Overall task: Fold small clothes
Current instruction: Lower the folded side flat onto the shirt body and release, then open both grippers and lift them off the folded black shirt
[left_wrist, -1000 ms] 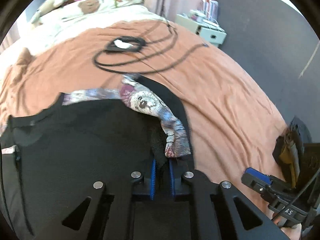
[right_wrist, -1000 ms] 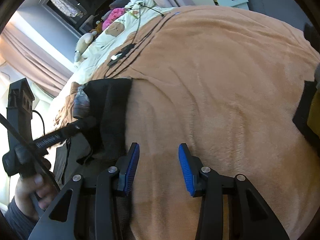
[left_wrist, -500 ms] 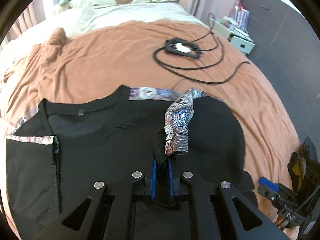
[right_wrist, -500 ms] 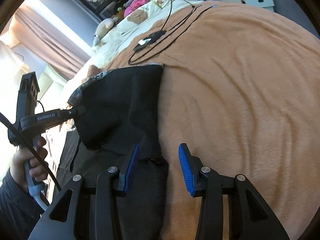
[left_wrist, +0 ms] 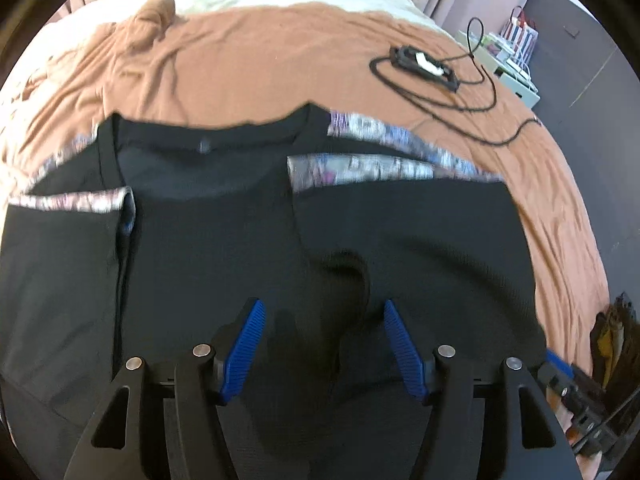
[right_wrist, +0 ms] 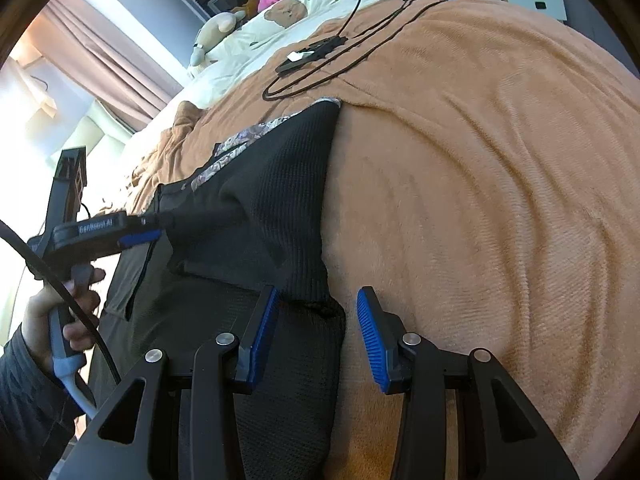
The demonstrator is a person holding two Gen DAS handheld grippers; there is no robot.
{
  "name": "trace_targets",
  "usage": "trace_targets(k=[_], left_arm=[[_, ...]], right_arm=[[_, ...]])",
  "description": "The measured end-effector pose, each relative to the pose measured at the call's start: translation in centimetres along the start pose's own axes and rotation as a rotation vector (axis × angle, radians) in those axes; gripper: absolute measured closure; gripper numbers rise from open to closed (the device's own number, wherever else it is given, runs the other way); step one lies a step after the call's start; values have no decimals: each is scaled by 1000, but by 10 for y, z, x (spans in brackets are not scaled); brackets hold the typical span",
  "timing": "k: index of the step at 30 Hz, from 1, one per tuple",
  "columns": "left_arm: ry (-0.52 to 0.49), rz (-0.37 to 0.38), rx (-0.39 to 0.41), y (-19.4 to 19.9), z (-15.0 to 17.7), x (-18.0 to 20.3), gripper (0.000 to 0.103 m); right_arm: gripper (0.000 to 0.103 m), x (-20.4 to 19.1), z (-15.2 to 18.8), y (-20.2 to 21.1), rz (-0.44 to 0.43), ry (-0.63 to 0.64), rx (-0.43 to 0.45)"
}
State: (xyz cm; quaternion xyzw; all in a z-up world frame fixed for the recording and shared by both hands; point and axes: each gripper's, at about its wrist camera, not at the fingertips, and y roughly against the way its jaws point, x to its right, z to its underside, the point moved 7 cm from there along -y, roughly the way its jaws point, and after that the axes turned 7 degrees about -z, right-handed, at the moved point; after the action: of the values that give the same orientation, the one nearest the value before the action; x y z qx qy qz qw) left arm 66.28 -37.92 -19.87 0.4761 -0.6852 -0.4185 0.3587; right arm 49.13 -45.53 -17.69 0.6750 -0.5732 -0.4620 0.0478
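While the left gripper (left_wrist: 324, 344) tilts steeply down over the black shirt (left_wrist: 208, 248), we see its jaws opening; cloth lies under the gap, blue ribbed pads not pressing it. In the right wrist view a hand (right_wrist: 52, 312) w/ dark sleeve holds that tool by its grip, cable trailing. R gripper (right_wrist: 316, 328) sits lower-angled at the shirt's edge, jaws part open, nothing clamped; hem bunches just below the gap. Shirt: black ribbed knit, patterned grey-purple trim, spread on an orange fleecy blanket (left_wrist: 248, 60) on the bed; both sides folded inward. Black cable loop + power strip (left_wrist: 424, 64) lie beyond the collar, well apart. Vs half a sec ago: the sleeve then pinched and hanging from the L pads now lies flat across the right half, trim band level.
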Motion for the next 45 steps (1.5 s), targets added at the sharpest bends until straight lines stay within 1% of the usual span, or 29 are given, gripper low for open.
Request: trace_targets(k=[3,6,8,9,10,12,13,15,19,23,25,27,29,30,31,33,36,38,39,40,42,44,45], left_arm=[[1,28,-30,-4,15,1,39],[14,75,-36,-3,25,5,41],[10,95,-47,-5,30,10,56],[6,99,-59,-7,33,12,79],[0,111,-81,-10,37,17,92],[-18,116,-71,-5,41,21,95],[-40,112,-64,-1,43,24,95],[-61,119,-62,10,48,27,96],[-33,133,-68,25,58,17,96],[-26,134,-111,25,75,8,96],[-22,140,-127,24,81,5,96],[-21,141,-130,23,84,4,96],[-14,146,-133,22,85,5,96],[-10,148,-135,21,85,6,96],[-9,149,-136,20,85,6,96],[-11,151,-137,20,87,6,96],[-16,150,-138,21,90,6,96],[-27,135,-131,21,88,6,96],[-28,128,-126,22,88,4,96],[-22,125,-121,22,86,2,96],[-13,119,-121,20,85,-1,96],[-13,102,-119,15,82,-2,95],[0,96,-120,14,80,-3,92]], right_arm=[[64,-5,4,-5,5,20,-5],[65,-10,7,-9,24,44,-7],[65,-12,7,-12,39,59,-8],[71,-13,8,-14,53,71,-9],[77,-13,9,-16,66,78,-14],[85,-11,9,-17,97,83,-13],[87,-11,9,-16,99,81,-14],[89,-9,9,-14,93,65,-16],[89,-6,9,-6,86,47,-24],[89,-6,10,3,79,39,-38],[89,-7,8,12,54,29,-34],[87,-12,4,24,8,23,2],[67,-14,-2,32,-8,12,35],[49,-14,-5,34,-11,2,58],[43,-14,-6,33,-12,-1,68],[43,-17,-8,23,-5,13,69],[44,-18,-5,3,-9,20,34],[57,-19,-1,-10,3,32,11],[72,-17,3,-16,27,43,-12],[77,-12,4,-20,57,44,-34],[78,-11,4,-20,71,42,-39],[79,-13,4,-17,103,61,-53],[79,-14,6,-15,120,72,-59]])
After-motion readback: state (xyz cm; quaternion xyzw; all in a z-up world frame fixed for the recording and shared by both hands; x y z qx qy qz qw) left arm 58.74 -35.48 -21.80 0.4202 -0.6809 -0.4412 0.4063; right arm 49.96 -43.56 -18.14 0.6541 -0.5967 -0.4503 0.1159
